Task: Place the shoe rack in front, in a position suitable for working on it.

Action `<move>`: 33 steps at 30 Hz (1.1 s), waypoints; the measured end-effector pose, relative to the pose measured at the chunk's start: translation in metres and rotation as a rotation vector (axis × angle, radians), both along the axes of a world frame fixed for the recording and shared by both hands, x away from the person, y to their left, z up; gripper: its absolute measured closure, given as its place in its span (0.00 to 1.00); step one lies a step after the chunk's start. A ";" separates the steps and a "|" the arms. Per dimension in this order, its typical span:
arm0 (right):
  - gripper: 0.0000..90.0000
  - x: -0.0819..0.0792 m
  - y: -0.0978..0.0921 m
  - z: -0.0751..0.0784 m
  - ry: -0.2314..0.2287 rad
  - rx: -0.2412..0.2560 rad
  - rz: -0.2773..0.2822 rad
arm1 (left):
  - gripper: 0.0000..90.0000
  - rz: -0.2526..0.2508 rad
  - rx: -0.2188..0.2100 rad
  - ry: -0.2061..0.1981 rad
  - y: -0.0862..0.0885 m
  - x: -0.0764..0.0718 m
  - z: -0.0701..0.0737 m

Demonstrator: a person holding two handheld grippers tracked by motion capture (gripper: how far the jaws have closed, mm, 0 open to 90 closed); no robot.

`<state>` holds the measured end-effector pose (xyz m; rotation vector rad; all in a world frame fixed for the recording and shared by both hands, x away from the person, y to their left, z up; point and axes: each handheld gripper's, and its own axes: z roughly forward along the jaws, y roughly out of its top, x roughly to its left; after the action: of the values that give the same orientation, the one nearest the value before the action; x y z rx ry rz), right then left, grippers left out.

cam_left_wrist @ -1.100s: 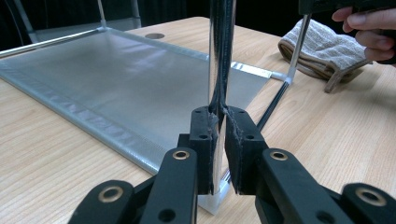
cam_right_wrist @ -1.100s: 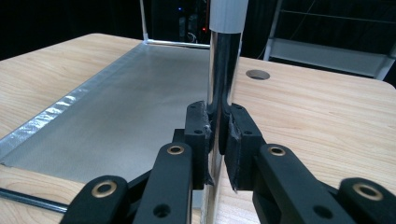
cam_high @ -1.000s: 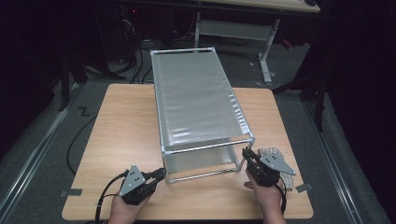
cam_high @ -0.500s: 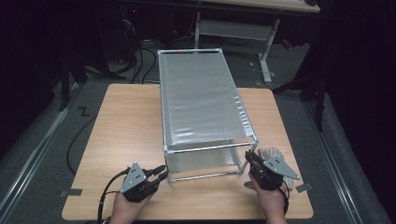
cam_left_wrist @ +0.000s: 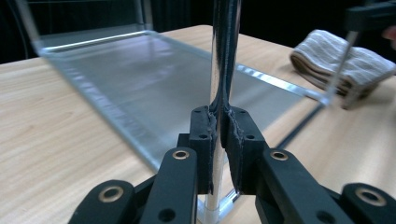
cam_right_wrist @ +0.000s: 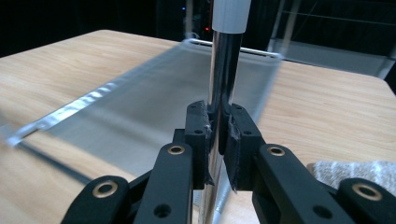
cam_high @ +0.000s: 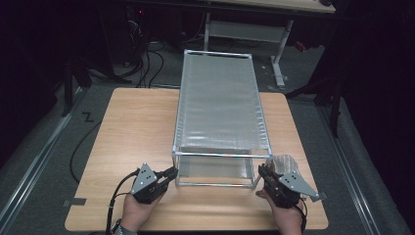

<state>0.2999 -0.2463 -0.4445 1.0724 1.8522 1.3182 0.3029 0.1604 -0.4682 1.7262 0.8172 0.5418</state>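
Note:
A two-tier metal rack [cam_high: 220, 107] with mesh shelves stands on the wooden table [cam_high: 137, 127], its long side running away from me. My left gripper [cam_high: 172, 172] is shut on the rack's front left post [cam_left_wrist: 225, 56], low down near the lower shelf [cam_left_wrist: 154, 74]. At the other front corner my right gripper [cam_high: 261, 170] is shut on the front right post [cam_right_wrist: 225, 60]. In the left gripper view the jaws [cam_left_wrist: 219, 121] pinch the chrome tube. The right gripper view shows the same on its jaws [cam_right_wrist: 218, 121].
A folded striped cloth [cam_high: 284, 162] lies on the table just right of the rack's front corner, beside my right gripper, and appears as cloth [cam_left_wrist: 341, 60] and cloth [cam_right_wrist: 355, 170]. Bare tabletop spreads left of the rack. Desk legs and cables stand beyond the table's far edge.
The rack's far end has swung to the right, so it now points straighter away. Both grippers stayed shut on the front posts, and the right one shifted slightly nearer.

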 end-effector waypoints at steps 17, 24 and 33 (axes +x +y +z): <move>0.88 -0.025 0.038 -0.001 -0.027 -0.030 0.181 | 0.80 0.172 0.007 0.000 0.027 0.024 -0.001; 0.88 -0.012 0.055 -0.001 -0.024 -0.024 0.242 | 0.64 0.236 -0.061 0.040 0.048 0.009 -0.005; 0.88 0.004 0.100 -0.001 -0.033 -0.037 0.388 | 0.61 0.220 -0.018 0.021 0.052 -0.026 -0.005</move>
<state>0.3036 -0.1462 -0.4457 0.6872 2.1227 1.4953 0.2771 0.2125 -0.4735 1.6374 1.0312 0.6624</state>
